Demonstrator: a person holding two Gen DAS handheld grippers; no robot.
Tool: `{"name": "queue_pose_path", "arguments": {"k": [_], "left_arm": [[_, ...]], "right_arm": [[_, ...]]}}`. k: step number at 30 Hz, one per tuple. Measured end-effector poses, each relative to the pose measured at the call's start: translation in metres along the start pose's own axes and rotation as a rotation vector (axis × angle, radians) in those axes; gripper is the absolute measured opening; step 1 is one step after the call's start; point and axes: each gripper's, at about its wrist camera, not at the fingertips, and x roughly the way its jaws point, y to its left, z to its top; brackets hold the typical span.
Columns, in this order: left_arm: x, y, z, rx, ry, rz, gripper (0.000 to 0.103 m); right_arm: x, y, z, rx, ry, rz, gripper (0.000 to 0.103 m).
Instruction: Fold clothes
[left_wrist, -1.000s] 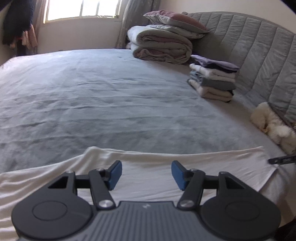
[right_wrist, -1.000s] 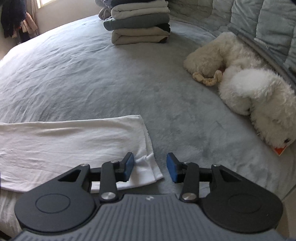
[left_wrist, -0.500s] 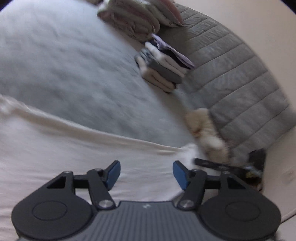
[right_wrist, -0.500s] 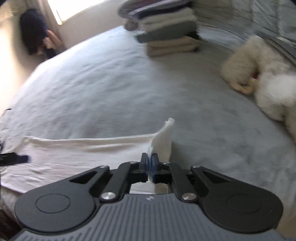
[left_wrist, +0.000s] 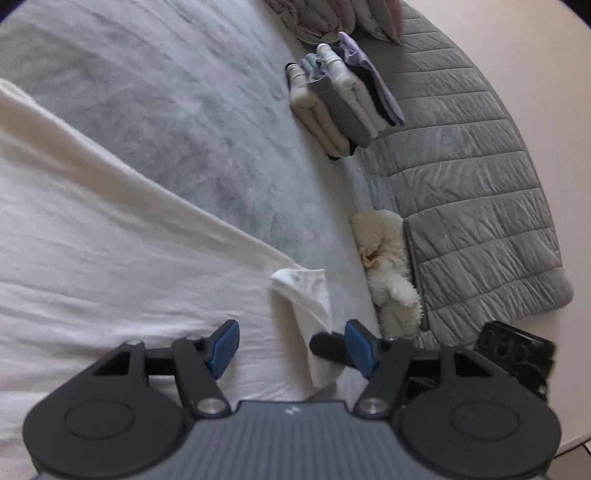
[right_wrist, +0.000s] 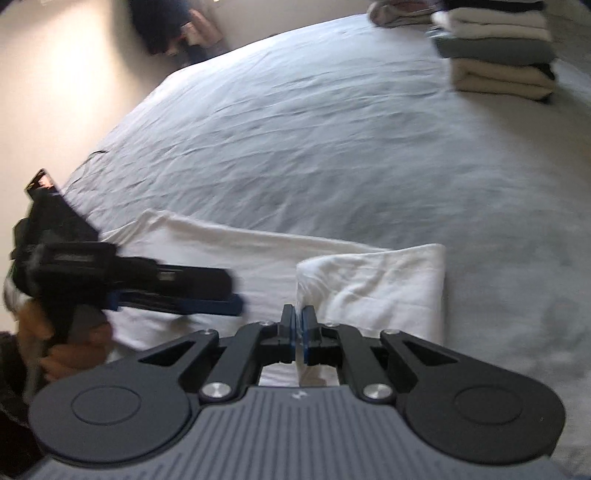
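A long white cloth (left_wrist: 110, 258) (right_wrist: 369, 280) lies flat along the near edge of the grey bed (left_wrist: 166, 110). My right gripper (right_wrist: 298, 317) is shut on the cloth's right end, which is lifted and doubled back over the rest. In the left wrist view that raised end (left_wrist: 306, 306) stands between my left gripper's (left_wrist: 291, 339) blue pads, which are closing a little and do not touch it. The right gripper's dark fingers (left_wrist: 325, 345) show just beside the left one's right pad. In the right wrist view the left gripper (right_wrist: 232, 291) hovers over the cloth, held by a hand (right_wrist: 62, 347).
A stack of folded clothes (left_wrist: 340, 96) (right_wrist: 498, 62) stands near the padded grey headboard (left_wrist: 461, 184), with rolled bedding (left_wrist: 325, 18) behind it. A white plush toy (left_wrist: 388, 266) lies against the headboard. Dark clothes (right_wrist: 166, 26) hang by the far wall.
The right gripper shut on the cloth's right end, lifted it and carried it left over the cloth. The left gripper rolled, dropped lower and swung toward that end.
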Motion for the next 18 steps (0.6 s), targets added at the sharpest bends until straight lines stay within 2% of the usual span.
{"name": "queue_pose_path", "arguments": {"k": [3, 6, 8, 9, 10, 12, 14, 18], "left_arm": [[0.003, 0.0, 0.0, -0.007, -0.008, -0.002, 0.061], [0.002, 0.002, 0.001, -0.023, -0.031, 0.001, 0.054], [0.0, 0.004, 0.002, -0.034, -0.051, 0.017, 0.043], [0.0, 0.005, 0.003, -0.043, -0.054, 0.025, 0.032], [-0.001, 0.006, 0.004, -0.051, -0.058, 0.033, 0.017], [-0.004, 0.008, 0.004, -0.059, -0.074, 0.053, 0.002], [-0.008, 0.005, 0.005, -0.036, -0.102, 0.089, 0.002], [-0.024, -0.012, 0.007, 0.099, -0.144, 0.188, 0.002]], "right_arm": [[0.004, 0.008, 0.001, -0.004, 0.011, 0.044, 0.005], [0.008, 0.016, 0.002, -0.008, 0.023, 0.084, 0.005], [0.009, 0.023, 0.002, -0.015, 0.028, 0.104, 0.005], [0.01, 0.026, 0.002, -0.021, 0.03, 0.11, 0.005], [0.011, 0.028, 0.002, -0.026, 0.032, 0.116, 0.005], [0.012, 0.033, 0.002, -0.036, 0.034, 0.121, 0.005], [0.014, 0.037, 0.003, -0.041, 0.033, 0.123, 0.005], [0.017, 0.049, 0.005, -0.053, 0.009, 0.138, 0.006]]}}
